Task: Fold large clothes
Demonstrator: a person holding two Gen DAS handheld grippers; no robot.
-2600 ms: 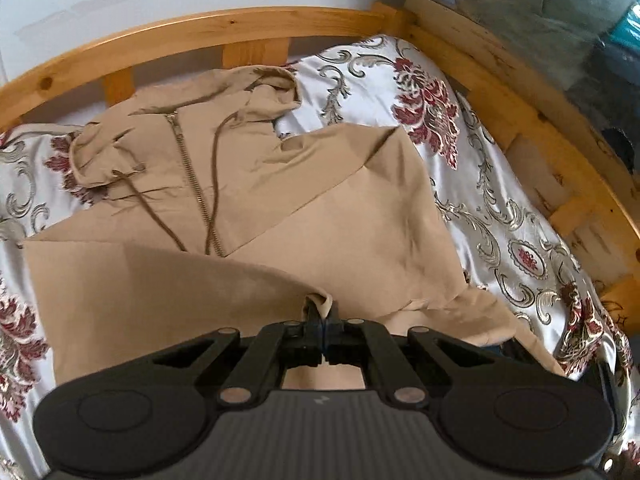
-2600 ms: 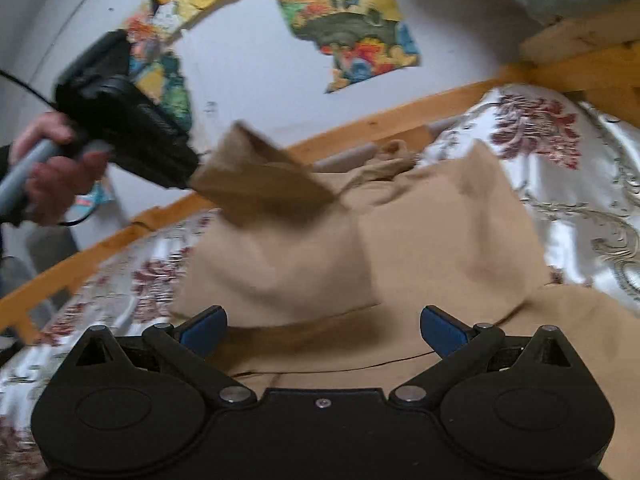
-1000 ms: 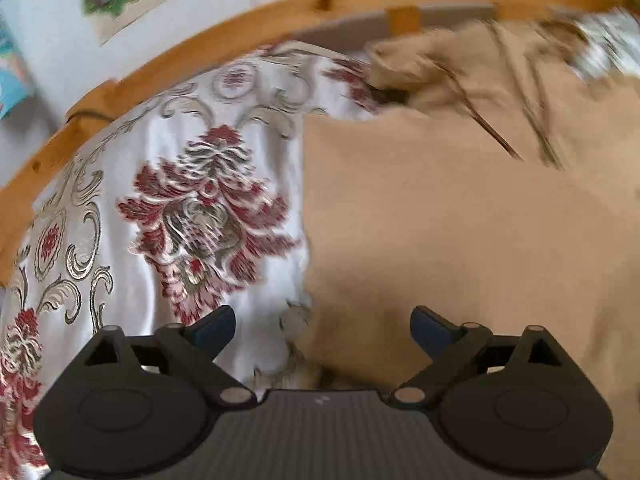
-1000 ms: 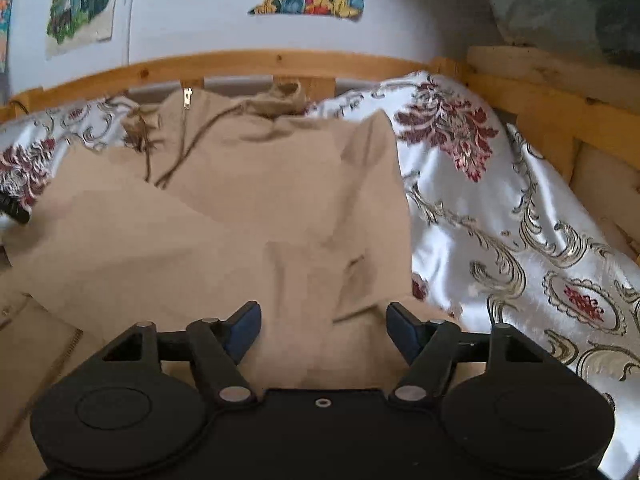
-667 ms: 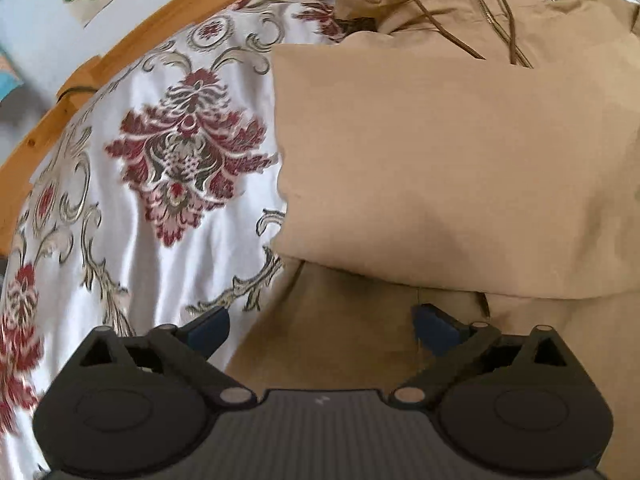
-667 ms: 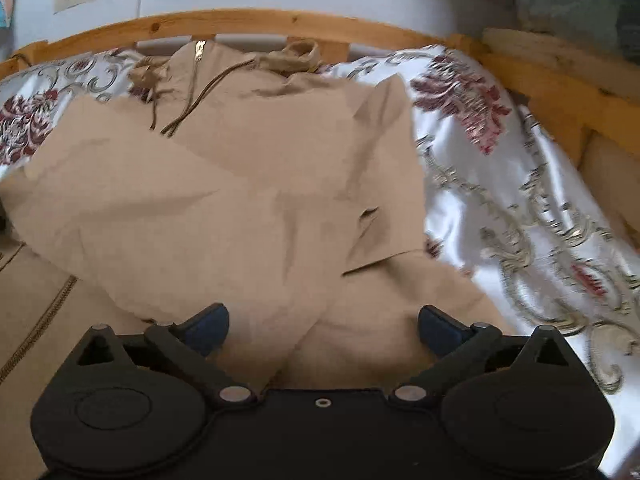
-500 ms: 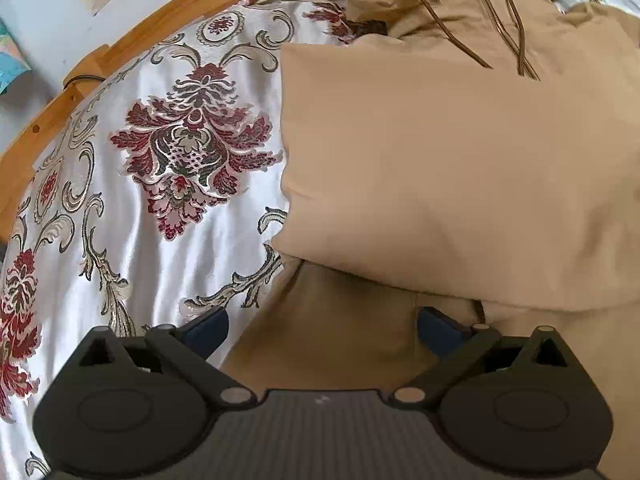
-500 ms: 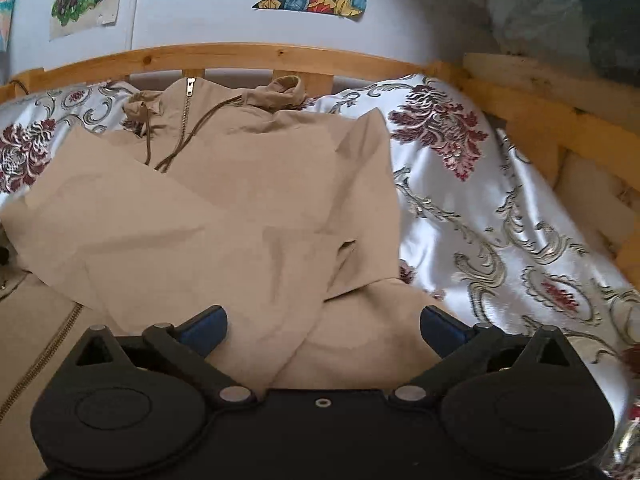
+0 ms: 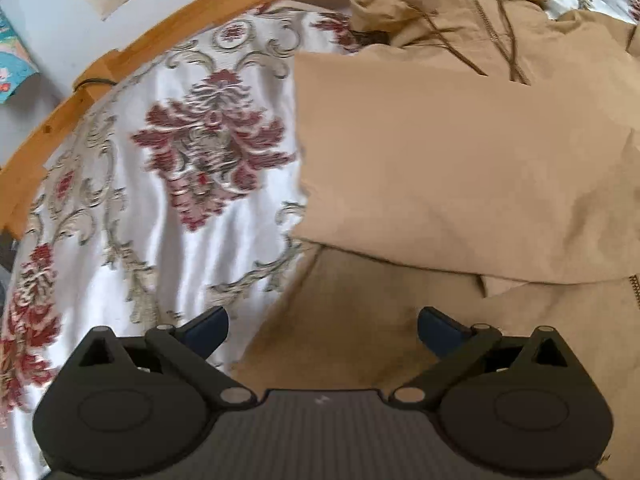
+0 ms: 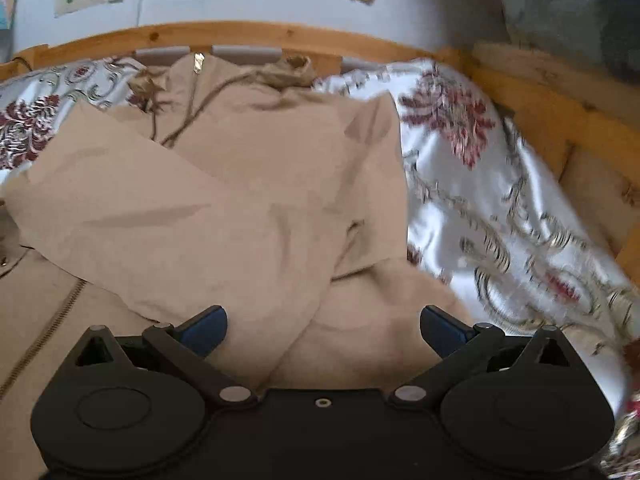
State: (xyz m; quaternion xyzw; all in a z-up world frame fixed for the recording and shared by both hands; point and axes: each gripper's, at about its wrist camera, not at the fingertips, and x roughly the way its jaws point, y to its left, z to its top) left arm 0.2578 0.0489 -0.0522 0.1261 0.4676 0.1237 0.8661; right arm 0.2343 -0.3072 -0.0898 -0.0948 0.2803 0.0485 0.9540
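Both sleeves now lie folded across; hoodie (image 10: 248,200) stretches toward twelve o'clock, hem nearest left gripper (image 9: 322,326) and right gripper (image 10: 323,326), both gaping, empty.

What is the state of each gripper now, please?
Left gripper: open, holding nothing, above the tan zip-up hoodie.
Right gripper: just opened wide, holding nothing.

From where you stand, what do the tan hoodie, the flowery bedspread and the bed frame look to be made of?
Hoodie: likely a matte cotton-type knit; it lies in soft, dull folds, with a metal-looking zip.
Bedspread: probably satin or a similar synthetic; it gleams white between woven-looking red and grey flowers.
Bed frame: light wood, perhaps pine, with visible knots and grain.
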